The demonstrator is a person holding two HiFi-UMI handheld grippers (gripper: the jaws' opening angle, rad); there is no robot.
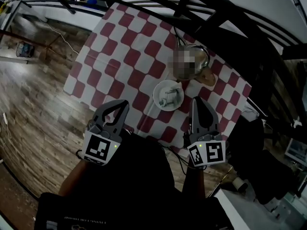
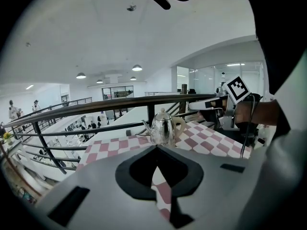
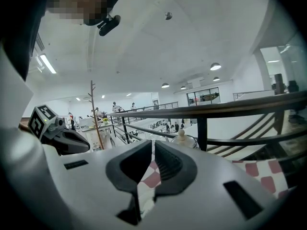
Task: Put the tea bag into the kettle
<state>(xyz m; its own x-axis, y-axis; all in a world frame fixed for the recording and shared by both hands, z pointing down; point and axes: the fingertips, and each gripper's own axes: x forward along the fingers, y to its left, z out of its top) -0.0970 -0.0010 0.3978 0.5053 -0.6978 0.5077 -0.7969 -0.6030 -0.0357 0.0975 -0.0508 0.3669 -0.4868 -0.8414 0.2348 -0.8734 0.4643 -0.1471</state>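
A shiny metal kettle [image 1: 197, 60] with a pale handle stands on the red-and-white checked table [image 1: 124, 47]; a mosaic patch covers part of it. In front of it, a small white dish [image 1: 158, 91] holds pale tea bags [image 1: 170, 98]. My left gripper [image 1: 122, 102] hovers over the table's near edge, shut and empty, left of the dish. My right gripper [image 1: 198, 99] is shut and empty too, just right of the dish. The left gripper view looks past the shut left gripper [image 2: 156, 147] at the kettle [image 2: 163, 127]. The kettle's lid [image 3: 183, 139] peeks above the shut right gripper [image 3: 153, 142].
A black metal railing [image 1: 225, 13] runs behind the table's far side, close to the kettle, and shows as the railing [image 2: 120, 104] and the railing [image 3: 216, 110] in the gripper views. Wooden floor [image 1: 33, 109] lies left of the table. The person's dark clothing fills the lower head view.
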